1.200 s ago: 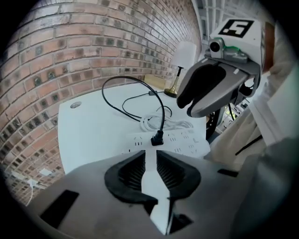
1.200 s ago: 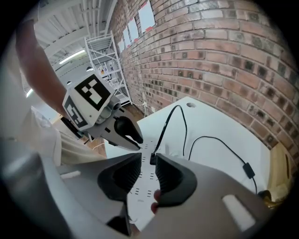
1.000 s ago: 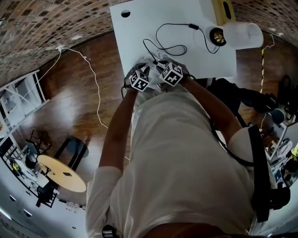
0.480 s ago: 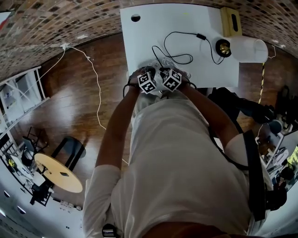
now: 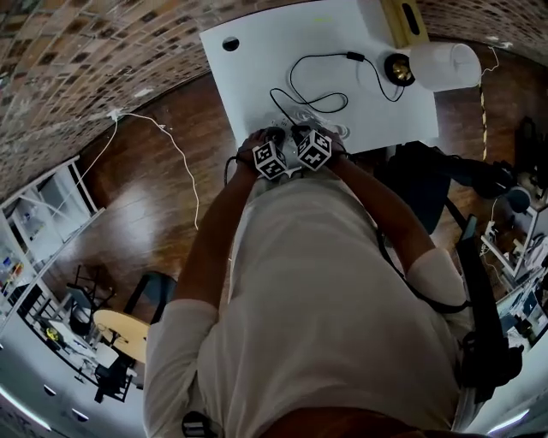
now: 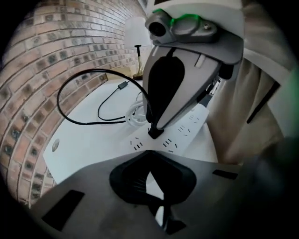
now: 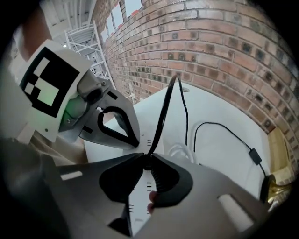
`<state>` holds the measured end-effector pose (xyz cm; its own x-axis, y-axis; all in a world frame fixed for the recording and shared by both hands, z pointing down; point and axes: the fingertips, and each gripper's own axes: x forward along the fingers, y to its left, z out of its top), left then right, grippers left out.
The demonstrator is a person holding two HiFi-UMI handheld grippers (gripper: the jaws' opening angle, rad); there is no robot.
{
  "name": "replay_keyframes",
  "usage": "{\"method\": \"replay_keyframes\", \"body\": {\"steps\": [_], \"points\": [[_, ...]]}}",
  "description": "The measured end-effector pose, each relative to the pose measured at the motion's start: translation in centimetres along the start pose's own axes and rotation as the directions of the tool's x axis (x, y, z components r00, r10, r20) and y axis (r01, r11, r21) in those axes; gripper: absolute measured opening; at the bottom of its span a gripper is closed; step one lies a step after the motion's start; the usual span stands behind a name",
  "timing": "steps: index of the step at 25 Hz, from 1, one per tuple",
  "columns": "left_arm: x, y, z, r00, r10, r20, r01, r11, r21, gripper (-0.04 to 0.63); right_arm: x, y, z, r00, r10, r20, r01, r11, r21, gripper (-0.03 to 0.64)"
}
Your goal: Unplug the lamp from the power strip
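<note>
The white power strip (image 6: 196,119) lies near the table's front edge. A black plug (image 6: 153,132) sits in it, and its cord (image 6: 79,79) loops across the table to the lamp (image 5: 445,64) at the far right. My right gripper (image 7: 145,161) points steeply down. Its jaws have just been closing and now pinch the plug, with the cord rising from between the tips. My left gripper (image 6: 149,154) is shut with nothing between its jaws, its tips down on the strip just beside the plug. In the head view both marker cubes sit side by side.
A coiled white cable (image 6: 135,114) lies beside the strip. The white table (image 5: 257,77) has a cable hole (image 5: 230,44) at its far left and a yellow box (image 5: 409,19) behind the lamp. The brick wall (image 7: 224,51) runs along the table. The person's body is against the front edge.
Both grippers stay together over the strip at the table's front edge. The left marker cube has rolled a little. The right gripper has sunk slightly toward the strip.
</note>
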<state>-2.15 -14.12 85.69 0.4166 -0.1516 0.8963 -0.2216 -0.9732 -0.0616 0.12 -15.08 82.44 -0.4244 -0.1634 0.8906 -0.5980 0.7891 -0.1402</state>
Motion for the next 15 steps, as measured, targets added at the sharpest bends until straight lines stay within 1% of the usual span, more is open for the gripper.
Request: {"method": "replay_keyframes", "body": {"steps": [1,5,9,11,15], "points": [[0.01,0.0,-0.02,1.0,0.005,0.003,-0.005,1.0,0.004,-0.009,0.05,0.0,-0.05,1.0,-0.005,0.001,0.005,1.0,0.009,0.054],[0.25,-0.41,0.26,1.0,0.013,-0.028,-0.011,0.995,0.095,-0.011,0.02,-0.17,-0.28,1.0,-0.009,0.007,0.009,1.0,0.018,0.052],[-0.05,-0.56,0.48,0.998,0.034,-0.043,-0.024,0.977,0.21,-0.011,-0.15,-0.09,-0.34,0.999,0.025,0.021,-0.026,1.0,0.017,0.052],[-0.26,-0.58,0.74,0.998,0.035,-0.047,-0.024,0.974,0.224,-0.012,-0.26,-0.12,-0.4,0.999,0.043,0.026,-0.043,0.999,0.012,0.051],[0.15,-0.49,0.61,0.996,0.058,-0.063,-0.045,0.98,0.192,-0.012,-0.25,-0.17,-0.39,0.998,0.063,0.008,-0.062,0.998,-0.01,0.047]]}}
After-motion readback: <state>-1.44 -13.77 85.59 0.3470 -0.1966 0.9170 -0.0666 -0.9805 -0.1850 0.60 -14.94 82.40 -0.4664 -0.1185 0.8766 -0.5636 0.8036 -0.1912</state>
